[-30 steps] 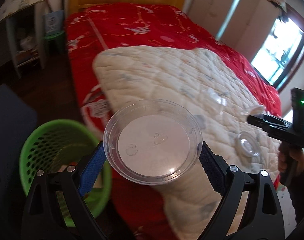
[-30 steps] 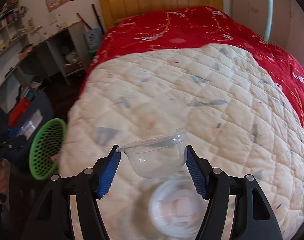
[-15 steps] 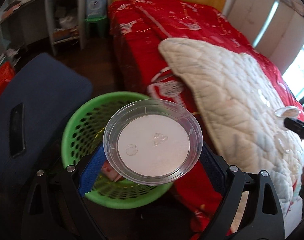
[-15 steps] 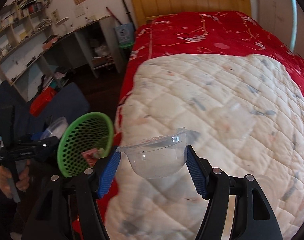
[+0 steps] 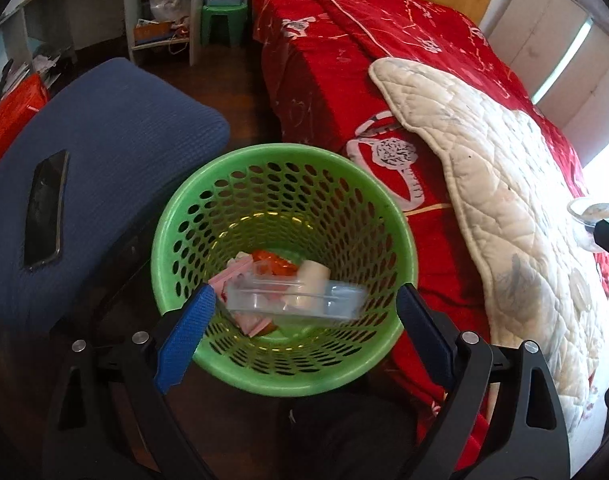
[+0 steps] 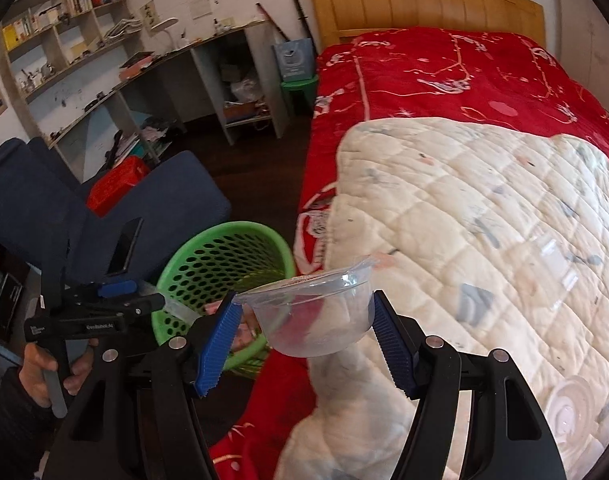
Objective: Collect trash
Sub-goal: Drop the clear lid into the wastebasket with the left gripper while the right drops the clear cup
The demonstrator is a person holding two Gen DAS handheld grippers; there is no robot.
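Clear lid point(image 5: 294, 298) falling into basket point(image 5: 392, 216) | left gripper point(image 5: 304, 320) released | right gripper point(image 6: 302, 320) clamps cup point(image 6: 310, 320)

Open mouth of green basket point(image 5: 282, 152), hemmed between blue chair point(image 5: 104, 132) and red bed point(image 5: 324, 80).

Green perforated basket point(image 5: 392, 216); red bedspread point(image 5: 336, 52); cream quilt point(image 5: 516, 184).
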